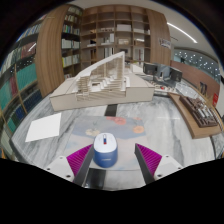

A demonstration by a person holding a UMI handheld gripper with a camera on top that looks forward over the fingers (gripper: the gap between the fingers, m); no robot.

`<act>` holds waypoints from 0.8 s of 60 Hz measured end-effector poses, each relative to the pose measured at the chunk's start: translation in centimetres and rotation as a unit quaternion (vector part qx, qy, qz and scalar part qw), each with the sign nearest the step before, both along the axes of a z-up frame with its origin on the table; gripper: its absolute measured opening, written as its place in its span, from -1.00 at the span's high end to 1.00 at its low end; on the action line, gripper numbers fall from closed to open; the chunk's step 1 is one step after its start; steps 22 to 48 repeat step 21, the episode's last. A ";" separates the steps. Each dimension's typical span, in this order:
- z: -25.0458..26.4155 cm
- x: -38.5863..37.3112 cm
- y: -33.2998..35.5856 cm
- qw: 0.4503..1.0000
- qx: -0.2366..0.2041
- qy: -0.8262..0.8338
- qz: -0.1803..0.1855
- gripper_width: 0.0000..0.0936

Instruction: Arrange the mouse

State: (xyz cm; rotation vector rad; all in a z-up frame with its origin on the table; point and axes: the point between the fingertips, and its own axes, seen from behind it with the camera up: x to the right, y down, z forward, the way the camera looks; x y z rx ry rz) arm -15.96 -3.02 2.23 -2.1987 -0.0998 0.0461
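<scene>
The upper half of the frame is occupied by tall wooden bookshelves (118, 28), running from the upper left across to the upper centre, with books and boxes on most levels. A further bank of shelving (70, 45) stands at the upper left, seen at an angle.

Below these, across the centre of the frame, sits a pale architectural model (105, 85) on a flat base, with stepped and slatted white parts rising toward the right. To the right of centre, a desk area (165, 75) carries dark monitors or similar equipment; detail cannot be made out.

The lower half of the frame is a light, marbled table (70, 150). On it, at left of centre, lies a white sheet of paper (45, 128), flat and slightly skewed. A wooden tray-like item (200, 115) rests at the right edge of the table. Small reddish marks appear on the surface near centre; their nature cannot be determined.

The mouse (105, 148), white with a blue-grey upper part, lies at the lower centre of the frame, between the fingers. The gripper (107, 160) has its jaws spread: the magenta pads (75, 160) stand to either side of the mouse with a visible gap on each side, so neither presses on it.
</scene>
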 end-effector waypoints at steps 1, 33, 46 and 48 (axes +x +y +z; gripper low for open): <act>0.6 0.5 -0.5 1.000 0.003 0.003 0.000 -0.81; 3.0 17.3 -9.1 0.993 0.030 0.065 -0.096 -0.78; 3.0 17.3 -9.1 0.993 0.030 0.065 -0.096 -0.78; 3.0 17.3 -9.1 0.993 0.030 0.065 -0.096 -0.78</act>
